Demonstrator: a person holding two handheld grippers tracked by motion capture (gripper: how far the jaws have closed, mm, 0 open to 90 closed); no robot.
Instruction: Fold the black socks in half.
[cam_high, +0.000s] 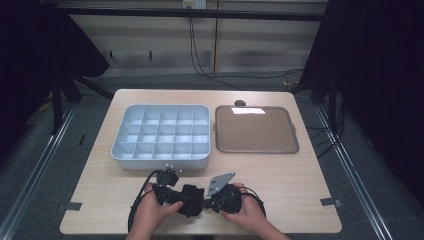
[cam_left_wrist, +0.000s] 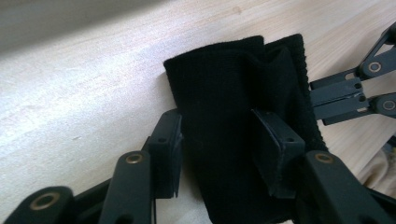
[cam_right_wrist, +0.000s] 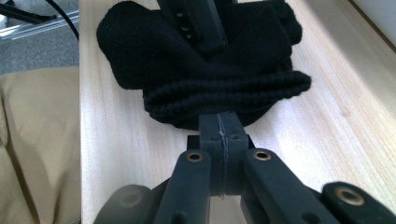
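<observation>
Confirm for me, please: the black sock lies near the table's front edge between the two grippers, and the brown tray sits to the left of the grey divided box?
Not quite. The sock does lie near the table's front edge between the left gripper and right gripper, but the tray sits to the right of the box, not the left. The high view shows it.
</observation>
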